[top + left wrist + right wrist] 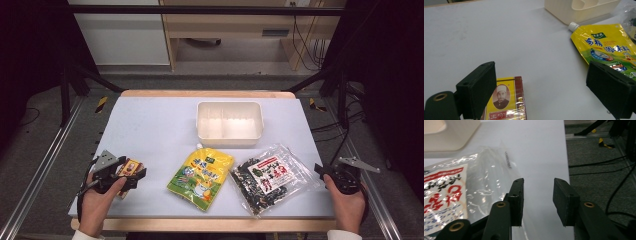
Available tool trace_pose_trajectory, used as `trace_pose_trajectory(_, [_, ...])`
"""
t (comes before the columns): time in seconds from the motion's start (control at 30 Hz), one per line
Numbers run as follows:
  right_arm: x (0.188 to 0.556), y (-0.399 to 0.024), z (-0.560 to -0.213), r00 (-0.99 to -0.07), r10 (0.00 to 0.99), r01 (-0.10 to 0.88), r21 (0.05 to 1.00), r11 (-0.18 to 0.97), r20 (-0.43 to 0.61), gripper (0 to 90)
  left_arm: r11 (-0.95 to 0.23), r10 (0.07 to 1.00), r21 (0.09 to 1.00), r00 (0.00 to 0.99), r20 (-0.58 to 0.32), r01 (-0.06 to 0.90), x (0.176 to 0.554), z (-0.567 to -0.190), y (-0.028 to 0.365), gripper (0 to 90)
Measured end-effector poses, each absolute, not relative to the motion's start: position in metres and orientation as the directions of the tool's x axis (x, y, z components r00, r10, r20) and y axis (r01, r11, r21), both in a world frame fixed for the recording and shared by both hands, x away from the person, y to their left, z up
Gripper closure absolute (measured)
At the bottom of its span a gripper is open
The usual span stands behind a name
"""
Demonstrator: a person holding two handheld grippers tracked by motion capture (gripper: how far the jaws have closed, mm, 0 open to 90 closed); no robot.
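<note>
A small yellow and red box (pixel 128 167) with a portrait on it lies at the table's near left. My left gripper (pixel 135 170) stands open around it. In the left gripper view the box (pixel 506 102) sits close beside the left jaw, far from the other jaw, and my left gripper (pixel 541 82) gapes wide. A yellow spouted pouch (pixel 201 177) lies flat at the near middle. Right of it rests a clear bag of dark seaweed (pixel 267 177). My right gripper (pixel 320 171) hovers at the bag's right corner, partly open, with nothing between its jaws (pixel 537 192).
A white two-compartment container (pixel 229 122) stands behind the pouch. The pouch (pixel 604 47) and the container (pixel 579 8) lie ahead of the left gripper. The clear bag (pixel 461 190) lies left of the right gripper. The table's right edge (pixel 566 157) drops to a floor with cables.
</note>
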State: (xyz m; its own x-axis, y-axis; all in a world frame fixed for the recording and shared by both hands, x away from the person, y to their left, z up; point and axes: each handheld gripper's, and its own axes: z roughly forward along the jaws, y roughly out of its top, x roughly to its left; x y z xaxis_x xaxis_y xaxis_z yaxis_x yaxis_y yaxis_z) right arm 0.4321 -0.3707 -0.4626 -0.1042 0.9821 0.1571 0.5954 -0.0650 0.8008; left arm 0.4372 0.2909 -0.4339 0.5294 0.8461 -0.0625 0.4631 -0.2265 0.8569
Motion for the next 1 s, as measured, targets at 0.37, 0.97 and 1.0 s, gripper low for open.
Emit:
trace_pose_trajectory(0.37, [0.425, -0.363, -0.47, -0.148, 0.97, 0.636, 0.77, -0.057, 0.194, 52.8, -0.232, 0.841, 0.856, 0.537, -0.062, 0.462, 0.437, -0.434, 0.29, 10.5])
trace_pose_trajectory(0.97, [0.424, -0.357, -0.478, -0.193, 0.963, 0.669, 0.743, -0.012, 0.189, 65.8, -0.239, 0.839, 0.857, 0.542, -0.055, 0.456, 0.436, -0.434, 0.288, 15.5])
trace_pose_trajectory(1.0, [0.423, -0.355, -0.477, -0.194, 0.965, 0.669, 0.743, -0.002, 0.177, 69.9, -0.239, 0.838, 0.858, 0.543, -0.054, 0.455, 0.436, -0.433, 0.288, 15.9])
